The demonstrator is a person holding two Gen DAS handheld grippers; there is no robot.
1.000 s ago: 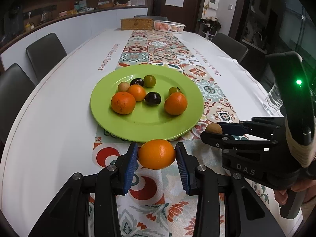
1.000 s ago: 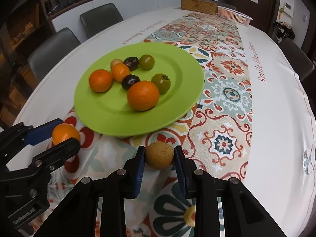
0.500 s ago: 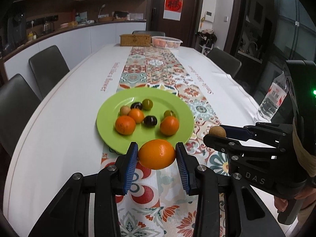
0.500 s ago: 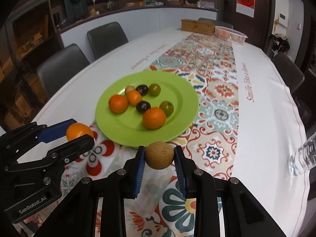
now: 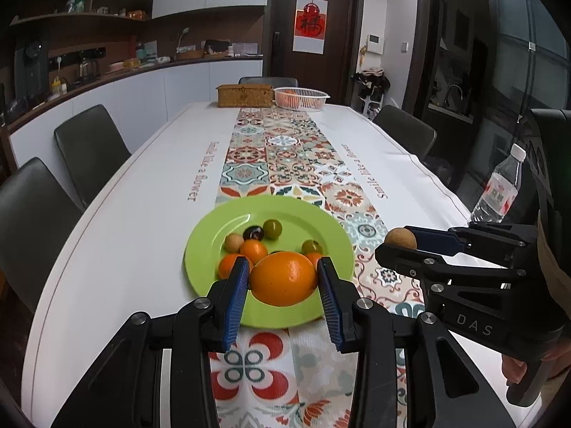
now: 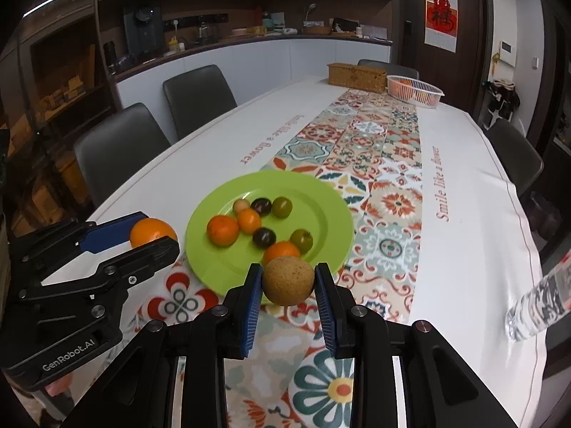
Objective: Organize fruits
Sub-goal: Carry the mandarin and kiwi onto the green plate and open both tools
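Orange (image 5: 283, 278) in left gripper (image 5: 283, 287), brown fruit (image 6: 288, 280) in right gripper (image 6: 288, 290)

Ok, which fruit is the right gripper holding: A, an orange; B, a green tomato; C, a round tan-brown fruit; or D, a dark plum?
C: the right gripper is shut on a tan-brown fruit, while the orange sits in the left gripper.
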